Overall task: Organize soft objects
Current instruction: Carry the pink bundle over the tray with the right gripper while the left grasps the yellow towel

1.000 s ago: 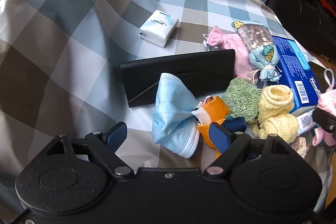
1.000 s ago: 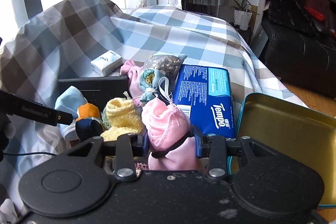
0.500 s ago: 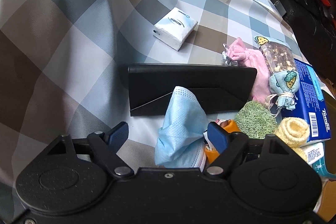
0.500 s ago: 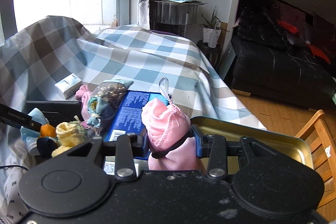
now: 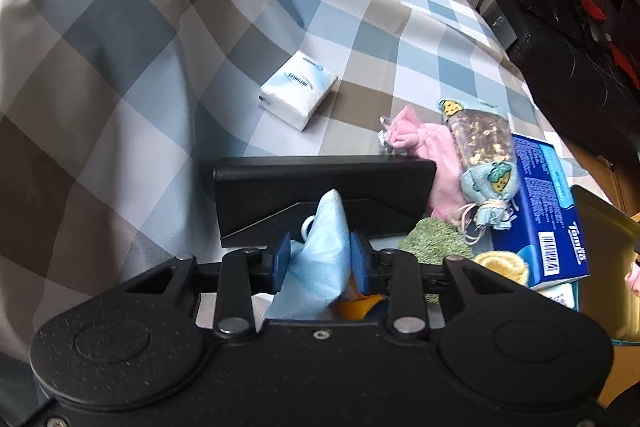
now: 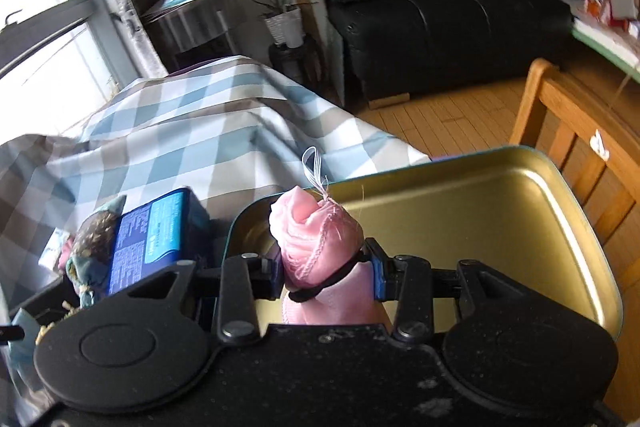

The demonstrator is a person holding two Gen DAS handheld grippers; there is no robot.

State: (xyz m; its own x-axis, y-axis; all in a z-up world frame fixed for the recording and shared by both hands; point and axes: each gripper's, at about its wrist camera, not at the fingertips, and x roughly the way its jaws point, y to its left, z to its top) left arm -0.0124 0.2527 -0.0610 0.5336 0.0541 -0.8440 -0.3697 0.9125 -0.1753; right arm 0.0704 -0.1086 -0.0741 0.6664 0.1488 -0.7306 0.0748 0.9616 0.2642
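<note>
My left gripper [image 5: 320, 261] is shut on a light blue face mask [image 5: 320, 255], just in front of a black folded stand [image 5: 324, 195]. An orange and navy soft item [image 5: 358, 305] lies partly hidden under it. My right gripper [image 6: 326, 273] is shut on a pink cloth bundle [image 6: 316, 239] bound by a black band, held over the near left part of a gold metal tin [image 6: 500, 219]. A pink cloth [image 5: 428, 143], a printed pouch [image 5: 484, 147], a green fuzzy pad [image 5: 434, 241] and a yellow sock [image 5: 502, 265] lie right of the stand.
A white tissue pack [image 5: 298, 91] lies on the checked cloth [image 5: 120, 87] beyond the stand. A blue Tempo tissue box [image 5: 548, 219] sits beside the tin [image 5: 600, 227]. A wooden chair [image 6: 568, 123] and black sofa [image 6: 440, 23] stand beyond the tin.
My left gripper has moved forward and shut on the blue mask. My right gripper has swung right with the pink bundle, from over the pile to over the gold tin.
</note>
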